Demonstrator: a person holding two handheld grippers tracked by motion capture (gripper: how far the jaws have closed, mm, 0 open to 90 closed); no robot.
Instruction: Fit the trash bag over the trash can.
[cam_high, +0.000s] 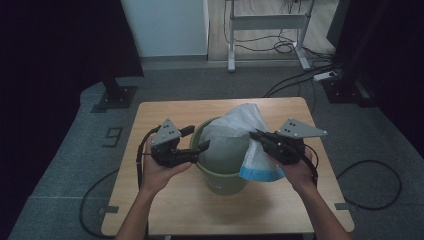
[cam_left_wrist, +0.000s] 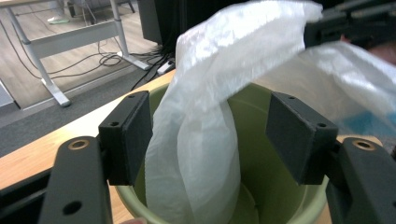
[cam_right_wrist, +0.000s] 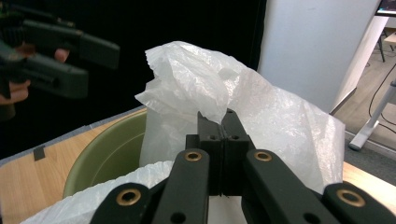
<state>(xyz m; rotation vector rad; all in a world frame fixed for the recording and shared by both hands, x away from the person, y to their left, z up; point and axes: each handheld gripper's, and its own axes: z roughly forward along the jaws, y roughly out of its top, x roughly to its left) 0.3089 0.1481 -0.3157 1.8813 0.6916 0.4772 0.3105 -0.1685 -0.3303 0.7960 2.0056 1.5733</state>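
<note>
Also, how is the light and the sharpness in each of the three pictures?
The high view is dim, the room's edges nearly black, yet the round green plastic bucket reads clearly. In the left gripper view the thin white plastic bag is bright and slightly soft, with the left gripper open around it. In the right gripper view the right gripper is sharp, the background dark at left.

We see a thin, crinkled white plastic bag with a blue bottom edge, partly hanging inside a round olive-green plastic bucket. The bucket stands upright; the bag's upper part rises above its rim and drapes over one side.
</note>
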